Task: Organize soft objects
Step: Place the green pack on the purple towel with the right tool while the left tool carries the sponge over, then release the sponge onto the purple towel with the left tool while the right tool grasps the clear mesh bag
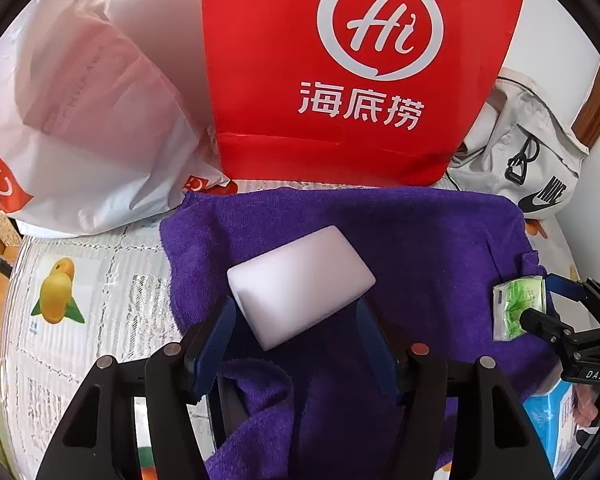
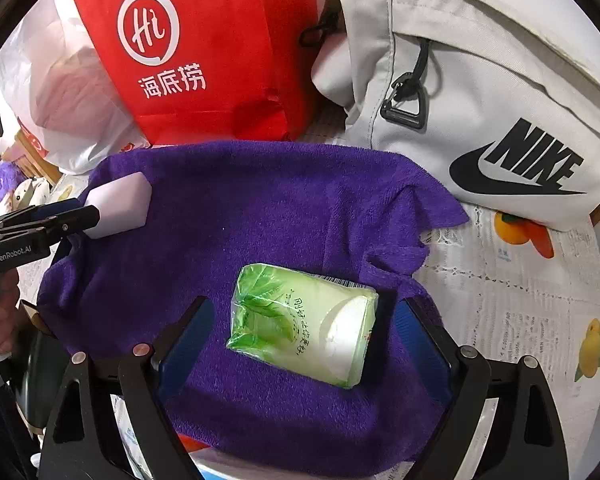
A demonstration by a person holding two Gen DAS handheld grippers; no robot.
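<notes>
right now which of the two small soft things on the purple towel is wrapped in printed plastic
The green leaf-print tissue pack between the right gripper fingers; the plain white foam block has no wrapper.

Your towel [image 2: 260, 208] lies spread on the desk [image 2: 512, 300], with a block at its left and a tissue pack at its right.

On the towel, the block [image 1: 300, 284] sits between your left gripper's [image 1: 296, 320] fingers and the tissue pack [image 2: 304, 324] between your right gripper's [image 2: 304, 344], the two well apart. Behind the towel stand three bags: the plastic bag [image 1: 84, 120] at the left, the paper bag [image 1: 340, 72] in the middle, and the backpack [image 2: 480, 92] at the right, its base just beside the towel's far right corner.
</notes>
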